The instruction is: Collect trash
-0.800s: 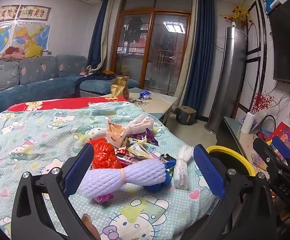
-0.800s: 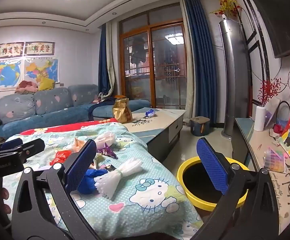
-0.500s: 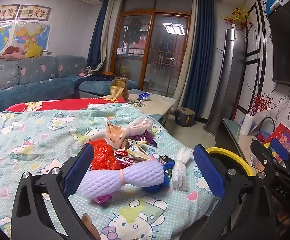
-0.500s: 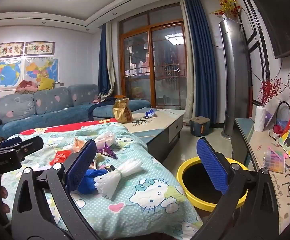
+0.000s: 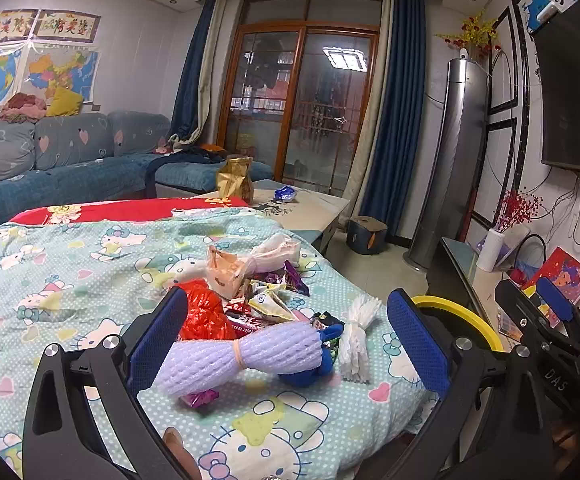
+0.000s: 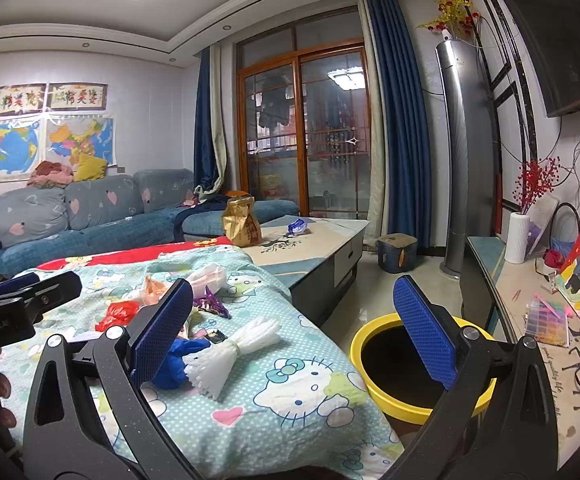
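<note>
Living-room walls, a blue sofa point(image 5: 49, 168) and dark blue curtains point(image 6: 398, 120) fill the background of both views, with a sliding glass door in the upper middle. A cartoon-cat printed cloth point(image 5: 49, 280) covers the near surface across the lower half of each frame. On it, in the lower middle of the left wrist view, lies the trash pile point(image 5: 257, 304): a lilac foam net point(image 5: 241, 356) tied with a rubber band, a red plastic bag point(image 5: 205, 316), a white foam net point(image 5: 356, 340), a blue crumpled piece point(image 5: 314, 372), a pale plastic bag point(image 5: 229, 268) and several snack wrappers point(image 5: 269, 300).

The left gripper point(image 5: 285, 348) has its jaws spread wide with the lilac foam net lying between them, the blue pads clear of it. The right gripper point(image 6: 290, 332) is also spread wide and holds nothing; it frames the white foam net at lower left and a yellow-rimmed bin point(image 6: 418, 372) on the floor at lower right, just beside the cloth's edge.
</note>
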{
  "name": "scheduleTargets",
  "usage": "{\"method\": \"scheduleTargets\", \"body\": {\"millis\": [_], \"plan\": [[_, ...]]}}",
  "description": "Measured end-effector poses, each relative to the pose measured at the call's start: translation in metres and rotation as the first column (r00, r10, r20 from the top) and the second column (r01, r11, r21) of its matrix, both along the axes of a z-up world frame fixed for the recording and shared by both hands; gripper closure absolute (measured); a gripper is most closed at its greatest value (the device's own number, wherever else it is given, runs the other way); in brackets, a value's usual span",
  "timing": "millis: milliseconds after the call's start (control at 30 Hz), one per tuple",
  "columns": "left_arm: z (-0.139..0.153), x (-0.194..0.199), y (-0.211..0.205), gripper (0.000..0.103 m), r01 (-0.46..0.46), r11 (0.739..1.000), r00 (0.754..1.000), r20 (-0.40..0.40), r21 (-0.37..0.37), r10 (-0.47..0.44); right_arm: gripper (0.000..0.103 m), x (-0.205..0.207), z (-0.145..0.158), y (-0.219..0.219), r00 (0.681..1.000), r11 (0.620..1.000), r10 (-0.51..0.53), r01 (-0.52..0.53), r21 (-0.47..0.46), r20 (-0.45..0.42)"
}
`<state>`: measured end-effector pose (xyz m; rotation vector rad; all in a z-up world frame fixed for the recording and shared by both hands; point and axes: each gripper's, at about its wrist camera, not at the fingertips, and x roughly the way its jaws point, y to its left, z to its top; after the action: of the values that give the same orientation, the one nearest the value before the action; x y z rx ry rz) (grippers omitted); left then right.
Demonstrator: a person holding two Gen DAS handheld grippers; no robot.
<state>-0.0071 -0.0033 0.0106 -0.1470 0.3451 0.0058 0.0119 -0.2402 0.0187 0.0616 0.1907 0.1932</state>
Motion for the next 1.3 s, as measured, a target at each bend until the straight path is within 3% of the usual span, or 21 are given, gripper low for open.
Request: {"method": "scheduleTargets", "body": {"millis": [933, 1033, 1300], "plan": [[-0.002, 0.0, -0.003, 0.006, 0.007, 1.0, 1.0, -0.006, -0.005, -0.007, 0.01, 0.0, -0.002, -0.003, 1.0, 1.0, -0.009, 0.009, 0.001, -0.009], [-0.003, 0.001, -0.004, 0.006, 0.01, 1.0, 1.0, -0.008, -0.005, -0.01, 0.01, 0.007, -0.015, -0.001, 1.0, 1.0, -0.021, 0.021, -0.001, -0.02], [-0.012, 0.025, 0.004, 0.006, 0.001, 1.0, 0.998, -0.058, -0.014, -0.002, 0.01, 0.017, -0.014, 0.001, 0.998, 1.0, -0.01, 0.01, -0.002, -0.069]]}}
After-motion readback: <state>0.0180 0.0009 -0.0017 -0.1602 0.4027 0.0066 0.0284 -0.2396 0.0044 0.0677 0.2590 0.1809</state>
